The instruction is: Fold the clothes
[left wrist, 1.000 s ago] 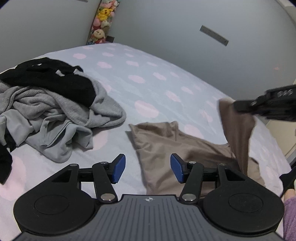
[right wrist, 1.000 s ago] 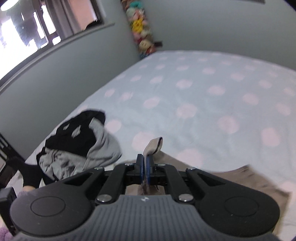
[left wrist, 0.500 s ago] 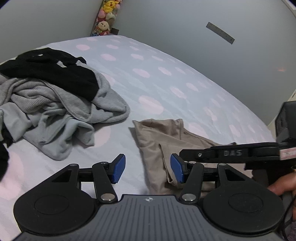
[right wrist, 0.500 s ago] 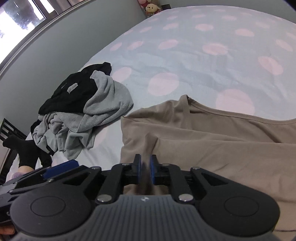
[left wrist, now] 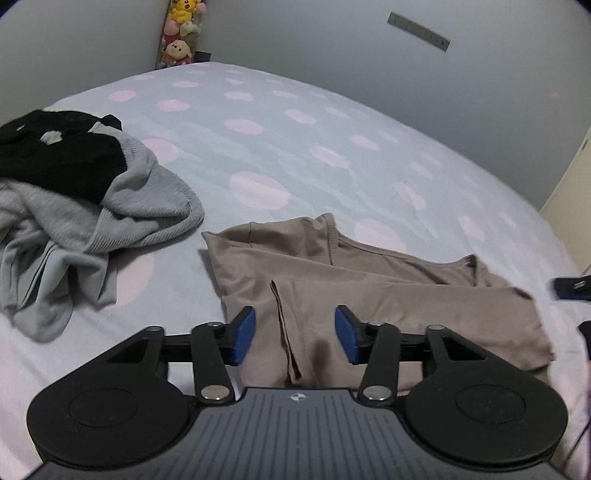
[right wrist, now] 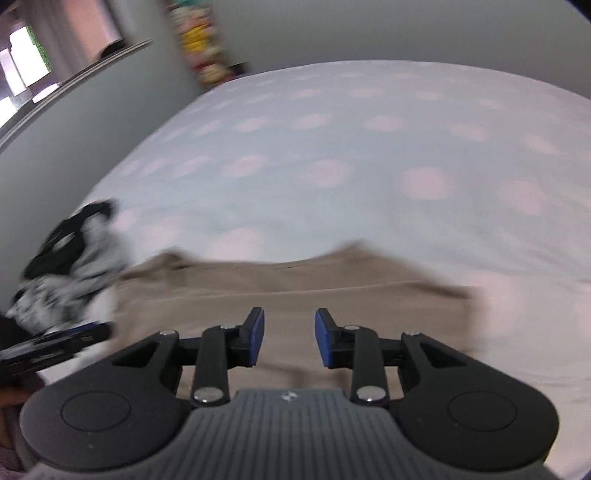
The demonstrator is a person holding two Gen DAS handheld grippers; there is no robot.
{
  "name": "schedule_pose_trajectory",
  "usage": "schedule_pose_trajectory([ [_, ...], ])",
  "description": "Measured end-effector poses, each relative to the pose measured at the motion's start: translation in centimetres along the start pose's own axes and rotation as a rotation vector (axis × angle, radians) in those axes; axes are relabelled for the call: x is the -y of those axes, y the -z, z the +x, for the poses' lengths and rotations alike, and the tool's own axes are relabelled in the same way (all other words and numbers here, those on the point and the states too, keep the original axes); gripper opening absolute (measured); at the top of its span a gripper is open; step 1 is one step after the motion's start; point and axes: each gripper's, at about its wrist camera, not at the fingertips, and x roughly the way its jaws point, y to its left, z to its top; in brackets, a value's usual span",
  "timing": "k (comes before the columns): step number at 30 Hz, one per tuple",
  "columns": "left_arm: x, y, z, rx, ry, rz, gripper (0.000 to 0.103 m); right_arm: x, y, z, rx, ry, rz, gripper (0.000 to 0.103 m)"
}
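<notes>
Item: tan shirt (left wrist: pixel 388 295) flat on my bed (left wrist: pixel 295 147); left gripper (left wrist: pixel 295 339) wide, right gripper (right wrist: pixel 289 338) parted, both empty.

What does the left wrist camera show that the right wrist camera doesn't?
Only the left wrist view shows the tan shirt's neckline, its folded-over edge, and sharp plush toys. Only the right wrist view shows a window, upper left. Both show the shirt, the gray-and-black clothes pile, the dotted bedsheet, and each camera's own open fingers.
</notes>
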Motion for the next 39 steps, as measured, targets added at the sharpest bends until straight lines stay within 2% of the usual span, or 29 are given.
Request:
schedule_pose_trajectory([
  [1, 0.2, -0.2, 0.4, -0.006, -0.006, 0.009, 0.03, 1.1, -0.4, 0.2, -0.003, 0.01, 0.01, 0.034],
  [8, 0.9, 0.1, 2.6, -0.024, -0.066, 0.068, 0.024, 8.5, -3.2, 1.6, -0.023, 0.08, 0.076, 0.035],
  [9, 1.1, 0.3, 2.6, -0.021, -0.078, 0.084, 0.018, 9.6, -3.6, 1.8, -0.026, 0.09, 0.086, 0.035],
  [10, 1.3, 0.4, 2.6, -0.017, -0.09, 0.1, 0.014, 10.1, -3.9, 2.5, -0.034, 0.096, 0.087, 0.035],
  [13, 1.4, 0.5, 2.7, -0.015, -0.1, 0.111, 0.011, 10.6, -3.8, 4.7, -0.067, 0.111, 0.097, 0.035],
  [16, 1.3, 0.6, 2.8, -0.02, -0.098, 0.112, 0.01, 11.8, -3.0, 5.3, -0.055, 0.072, 0.172, 0.034],
  [23, 1.7, 0.6, 2.9, -0.027, -0.115, 0.126, 0.005, 12.1, -0.4, 3.4, -0.02, 0.08, 0.011, 0.032],
  [29, 1.8, 0.8, 3.2, -0.028, -0.122, 0.136, 0.005, 11.6, 0.6, 4.4, -0.028, 0.094, -0.129, 0.028],
  [31, 1.6, 0.9, 3.2, -0.03, -0.117, 0.13, 0.005, 11.3, 0.7, 5.1, -0.03, 0.097, -0.166, 0.022],
  [33, 1.5, 0.9, 3.2, -0.031, -0.112, 0.124, 0.005, 11.1, 0.7, 5.9, -0.037, 0.106, -0.199, 0.012],
  [34, 1.4, 0.9, 3.3, -0.032, -0.11, 0.121, 0.005, 11.2, 0.6, 6.1, -0.031, 0.11, -0.201, 0.004],
  [39, 1.3, 0.8, 3.4, -0.042, -0.109, 0.119, 0.005, 12.1, -0.7, 5.2, 0.019, 0.13, -0.178, 0.001],
])
